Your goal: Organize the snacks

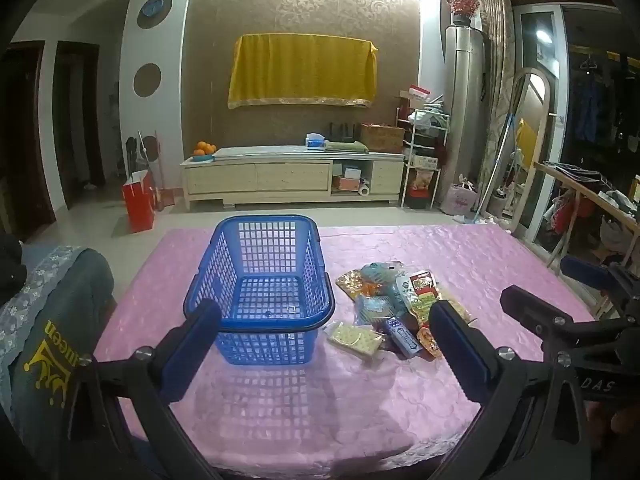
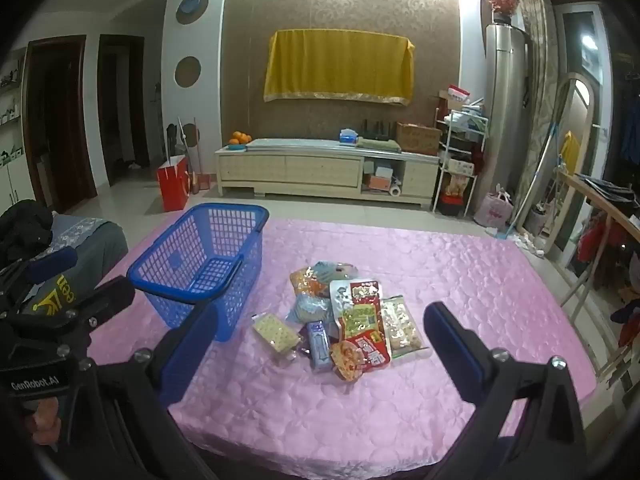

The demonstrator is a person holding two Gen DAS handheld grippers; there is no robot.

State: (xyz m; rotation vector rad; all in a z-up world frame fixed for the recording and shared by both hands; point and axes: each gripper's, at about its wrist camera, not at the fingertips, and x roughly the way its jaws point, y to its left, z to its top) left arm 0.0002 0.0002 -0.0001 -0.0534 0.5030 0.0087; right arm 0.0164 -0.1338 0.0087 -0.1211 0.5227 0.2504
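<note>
Both grippers hover over the pink tabletop with fingers spread wide and nothing between them. In the left wrist view the left gripper frames the empty blue basket at centre frame. In the right wrist view the right gripper frames the snacks, a loose pile of packets at centre frame, just right of the basket, which sits at left

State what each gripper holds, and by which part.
Nothing: the left gripper and right gripper are open and empty, above the table.
</note>
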